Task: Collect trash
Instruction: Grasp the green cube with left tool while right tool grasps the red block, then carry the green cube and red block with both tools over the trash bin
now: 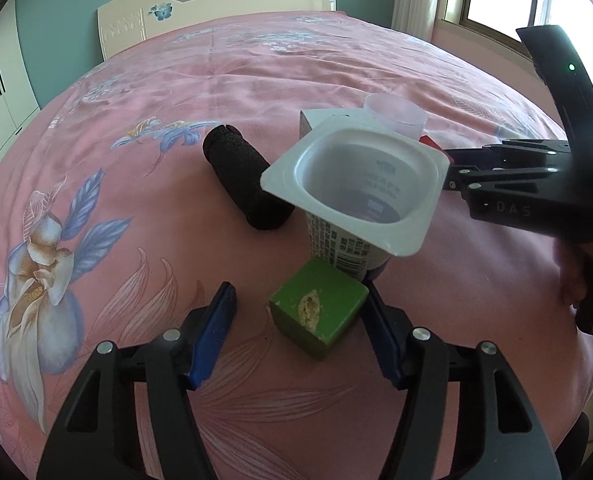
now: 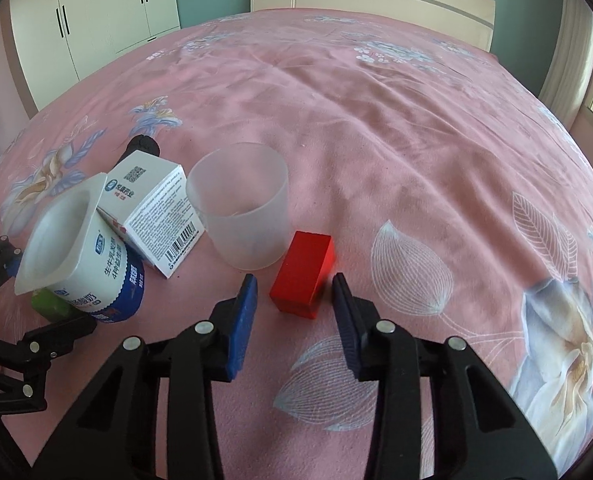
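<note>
Nearest the left gripper [image 1: 298, 320], a green block [image 1: 318, 312] is lying on the pink bedspread [image 1: 256, 80] between half-open jaws; the right pad looks to be touching it or nearly so, the left is standing clear. Matte, square-edged, with a chipped patch. Centring it before closing should be giving an even grip.

Between the right gripper [image 2: 294, 316] jaws, narrowed but not yet pressing, a glossy red block [image 2: 302, 274] is sitting. Squaring the pads to its long faces seems wise.

Beyond, an empty white yogurt cup [image 2: 80, 248] is leaning, thin plastic, next to a printed carton [image 2: 152, 208], a frosted translucent tumbler [image 2: 240, 206], and a black textured roll [image 1: 244, 184].
</note>
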`<control>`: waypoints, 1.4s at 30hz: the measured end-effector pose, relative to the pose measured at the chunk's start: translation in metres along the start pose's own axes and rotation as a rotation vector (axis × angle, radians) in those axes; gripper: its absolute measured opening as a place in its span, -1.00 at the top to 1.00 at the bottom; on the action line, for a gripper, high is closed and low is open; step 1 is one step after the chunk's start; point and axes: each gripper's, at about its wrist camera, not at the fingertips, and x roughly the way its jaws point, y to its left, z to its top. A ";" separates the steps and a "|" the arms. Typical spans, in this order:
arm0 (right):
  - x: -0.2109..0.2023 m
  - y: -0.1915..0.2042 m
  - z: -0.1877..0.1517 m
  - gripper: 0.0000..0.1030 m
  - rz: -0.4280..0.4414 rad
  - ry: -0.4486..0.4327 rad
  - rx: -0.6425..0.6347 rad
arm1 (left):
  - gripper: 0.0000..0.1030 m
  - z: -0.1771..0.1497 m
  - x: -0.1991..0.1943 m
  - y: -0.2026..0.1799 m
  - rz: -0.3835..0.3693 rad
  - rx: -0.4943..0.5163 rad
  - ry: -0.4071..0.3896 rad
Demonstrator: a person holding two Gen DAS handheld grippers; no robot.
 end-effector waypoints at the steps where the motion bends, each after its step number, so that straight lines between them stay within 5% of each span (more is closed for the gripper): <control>1: 0.000 -0.001 0.000 0.37 0.002 -0.001 0.002 | -0.14 0.000 0.000 0.000 -0.004 0.001 0.000; 8: 0.002 -0.005 0.002 0.51 0.016 -0.001 0.013 | 0.17 0.002 0.000 -0.003 -0.015 0.003 0.005; 22: -0.008 -0.003 -0.010 0.59 -0.004 0.002 -0.005 | 0.18 -0.001 -0.004 -0.006 0.003 0.001 0.006; 42: -0.076 0.012 -0.055 0.59 -0.013 -0.053 -0.008 | 0.18 -0.032 -0.053 -0.007 0.013 -0.001 -0.007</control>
